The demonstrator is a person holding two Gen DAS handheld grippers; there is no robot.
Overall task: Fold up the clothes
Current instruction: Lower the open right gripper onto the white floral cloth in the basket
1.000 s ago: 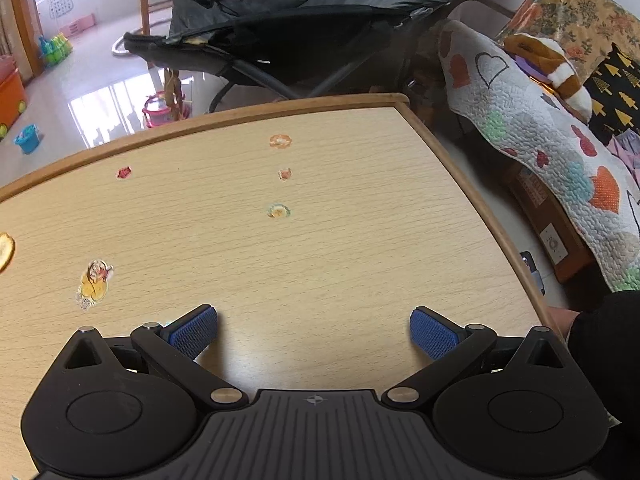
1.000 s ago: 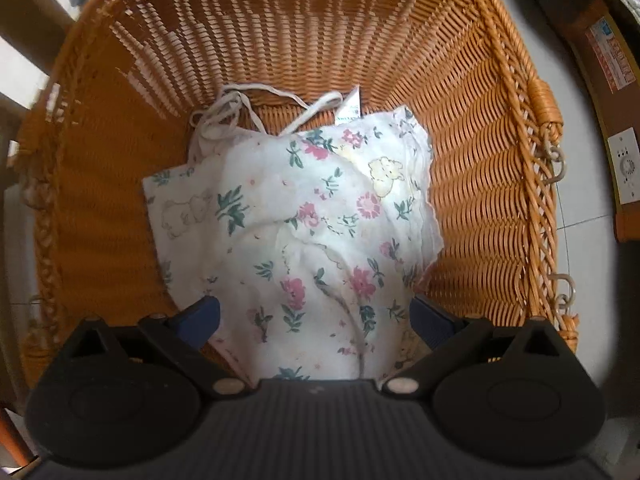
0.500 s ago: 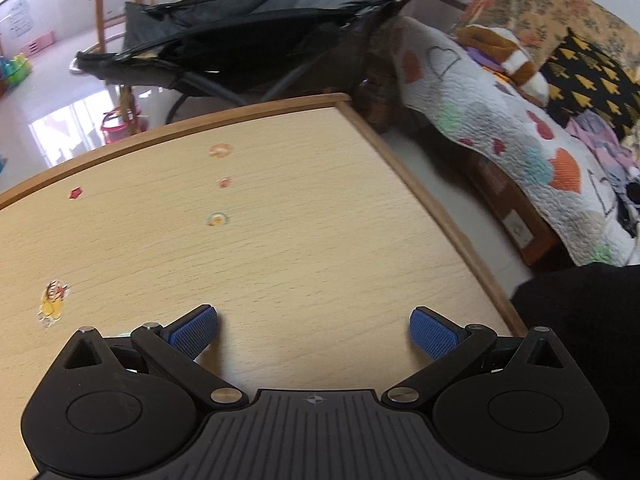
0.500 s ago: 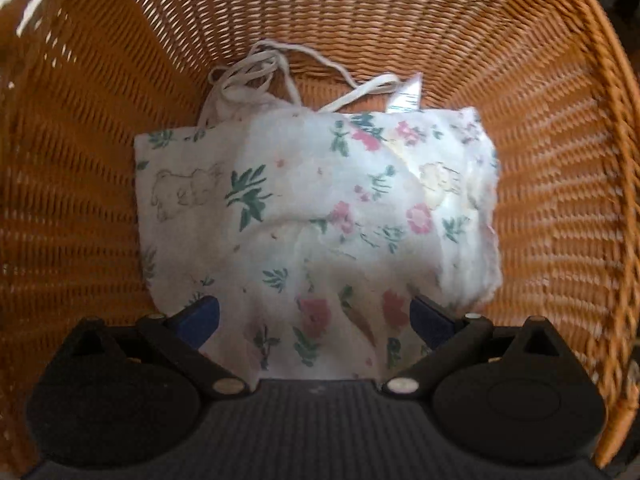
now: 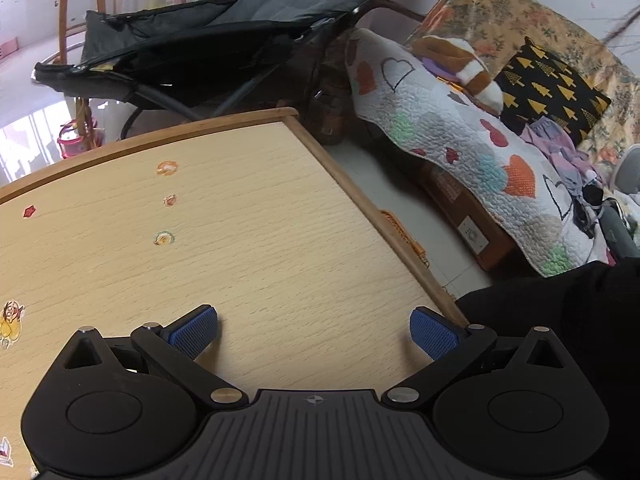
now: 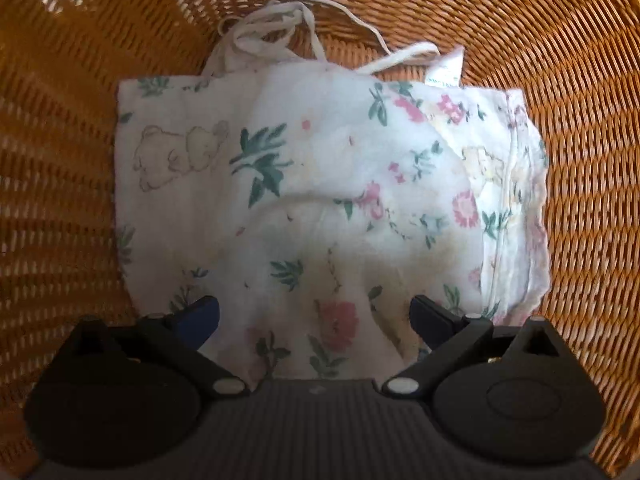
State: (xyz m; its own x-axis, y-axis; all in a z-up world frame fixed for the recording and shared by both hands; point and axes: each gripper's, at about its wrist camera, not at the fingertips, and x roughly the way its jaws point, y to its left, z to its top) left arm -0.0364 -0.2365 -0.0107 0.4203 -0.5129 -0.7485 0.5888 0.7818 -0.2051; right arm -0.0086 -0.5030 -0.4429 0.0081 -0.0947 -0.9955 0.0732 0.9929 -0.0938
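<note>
A white floral garment (image 6: 320, 184) with thin ties and a label lies crumpled in an orange wicker basket (image 6: 580, 80). My right gripper (image 6: 314, 318) is open, down inside the basket, its blue-padded fingers (image 6: 198, 316) straddling the near edge of the garment just above the cloth. My left gripper (image 5: 314, 332) is open and empty, low over the light wooden table (image 5: 248, 220) near its right edge. No clothing lies on the table in view.
The table carries several small stickers (image 5: 164, 238). Beyond its far edge stands a dark stroller (image 5: 208, 48). To the right is a sofa with a heart-patterned quilt (image 5: 472, 148) and cushions. The basket rim (image 5: 400, 228) shows by the table's right edge.
My right gripper has dropped deeper into the basket, closer to the floral garment. My left gripper has swung rightward over the table, bringing the sofa more into view. Both stay open.
</note>
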